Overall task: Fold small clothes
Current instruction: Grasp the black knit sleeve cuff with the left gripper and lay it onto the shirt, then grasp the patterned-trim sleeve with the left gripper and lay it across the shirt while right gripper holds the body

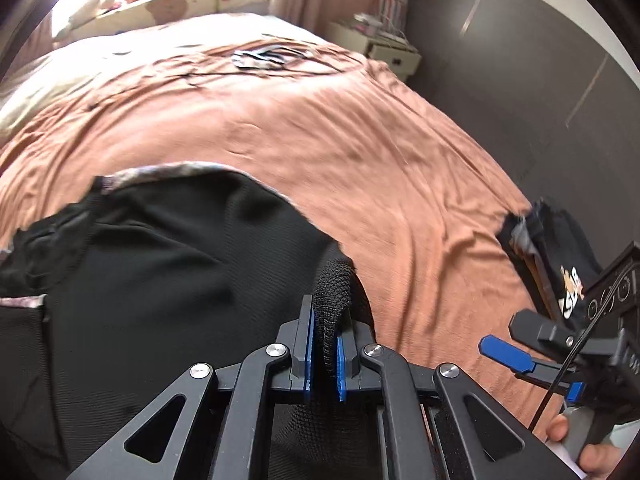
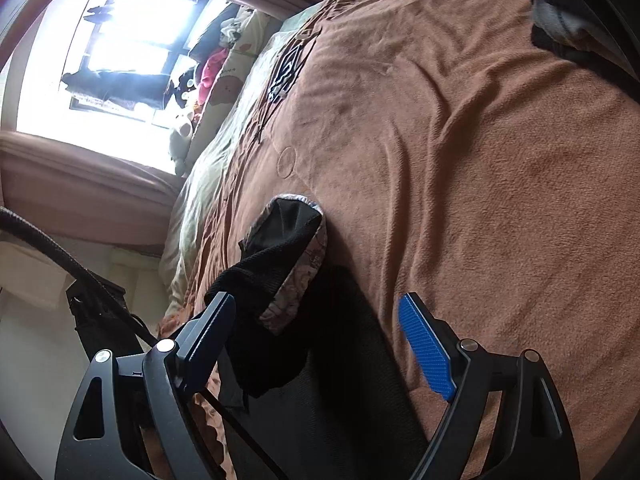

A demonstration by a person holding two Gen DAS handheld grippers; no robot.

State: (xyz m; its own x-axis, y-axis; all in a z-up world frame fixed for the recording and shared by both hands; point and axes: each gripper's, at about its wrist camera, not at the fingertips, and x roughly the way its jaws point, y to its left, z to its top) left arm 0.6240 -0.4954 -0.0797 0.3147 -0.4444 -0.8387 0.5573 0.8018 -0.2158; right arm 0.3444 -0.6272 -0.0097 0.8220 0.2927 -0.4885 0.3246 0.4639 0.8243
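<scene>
A black knit garment [image 1: 152, 280] with a patterned trim [image 1: 168, 171] lies rumpled on the brown bedspread [image 1: 360, 140]. My left gripper [image 1: 326, 340] is shut on a raised fold of its black fabric, pinched between the blue pads. In the right wrist view the same garment [image 2: 280, 264] hangs bunched, its patterned edge [image 2: 304, 276] showing. My right gripper [image 2: 320, 332] stands open around it, and its blue pad [image 2: 426, 346] is apart from the cloth. That right gripper [image 1: 505, 334] also shows at the lower right of the left wrist view, held in a hand [image 1: 592, 454].
A pile of folded dark clothes [image 1: 560, 256] sits at the bed's right edge, also seen as a dark pile [image 2: 560, 20]. A striped black-and-white item [image 1: 260, 58] lies far up the bed. A nightstand [image 1: 384, 50] stands beyond it. Pillows and plush toys [image 2: 216, 76] line the window side.
</scene>
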